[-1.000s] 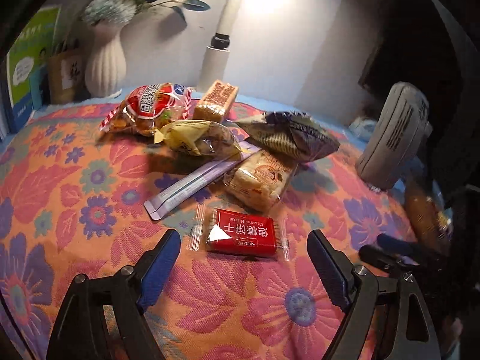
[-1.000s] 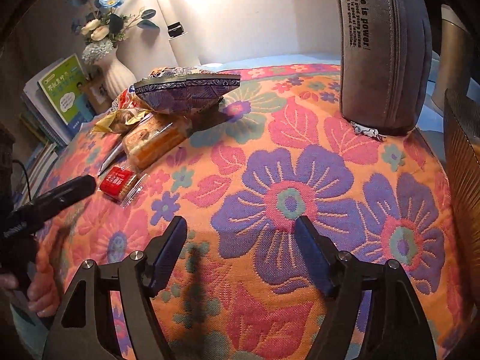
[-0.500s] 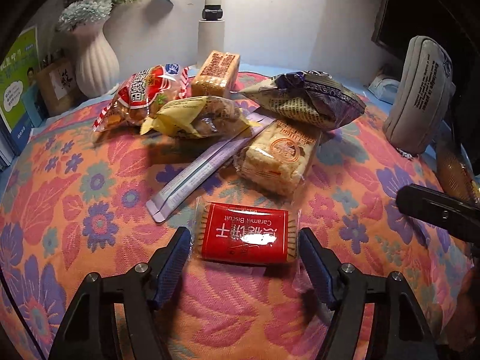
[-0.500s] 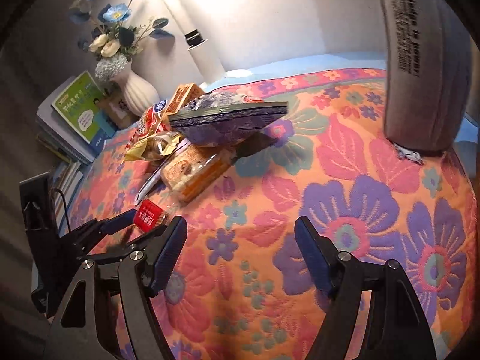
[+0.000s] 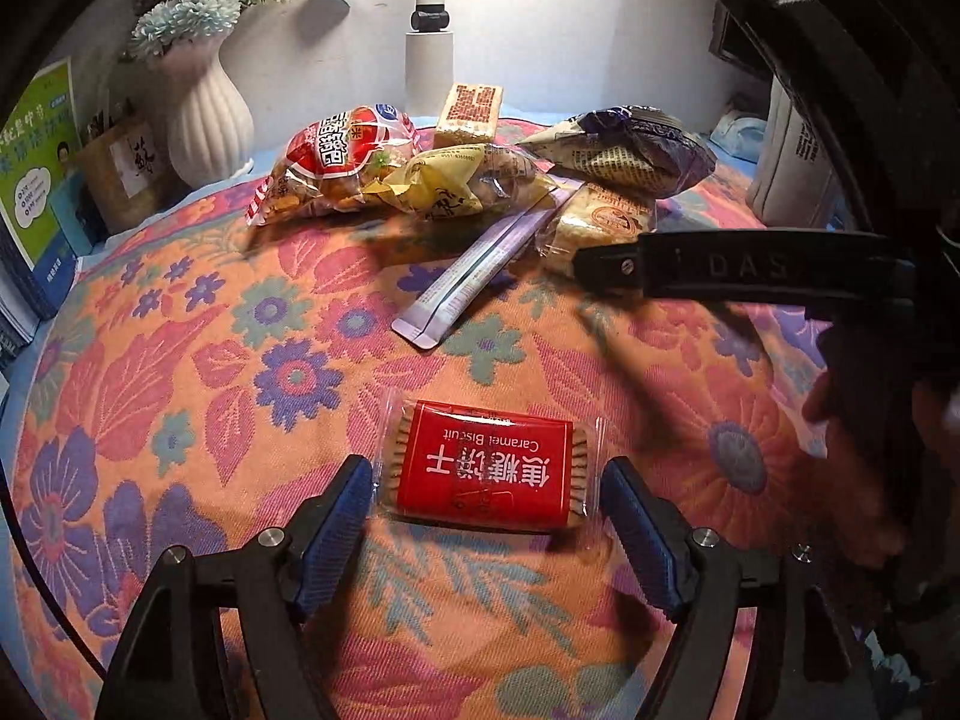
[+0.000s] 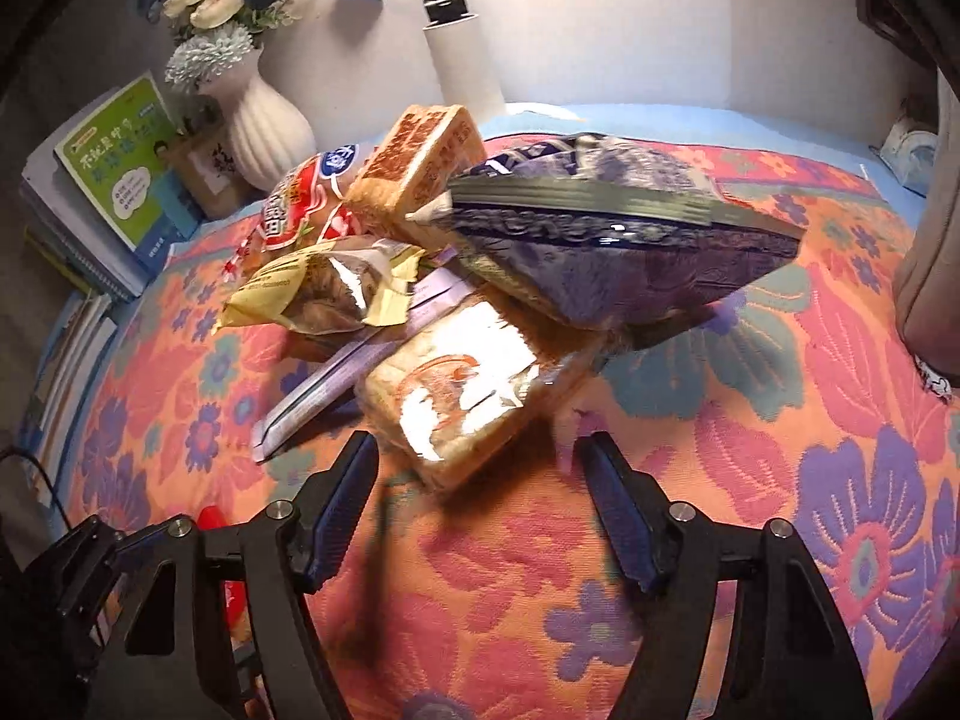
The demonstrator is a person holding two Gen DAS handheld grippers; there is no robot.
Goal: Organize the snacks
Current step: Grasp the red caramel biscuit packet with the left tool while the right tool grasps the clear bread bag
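A red caramel biscuit packet (image 5: 486,471) lies flat on the floral cloth (image 5: 180,372) between the blue pads of my open left gripper (image 5: 487,495); I see no pad touching it. My open right gripper (image 6: 477,471) hovers just before a clear-wrapped bread pack (image 6: 465,399), which leans under a purple snack bag (image 6: 606,240). The pile behind holds a red bag (image 5: 339,159), a yellow bag (image 5: 462,186), a brown wafer block (image 5: 471,111) and a long lilac sachet (image 5: 480,270). The right gripper's arm (image 5: 750,267) crosses the left wrist view.
A white vase (image 5: 204,114) with flowers, a lamp post (image 5: 427,48) and books (image 5: 36,174) stand at the back left. A grey pouch (image 5: 798,162) stands at the right edge of the cloth.
My left gripper has closed in on the biscuit packet, which now sits between its pads. My right gripper has swung left and forward, up to the bread pack.
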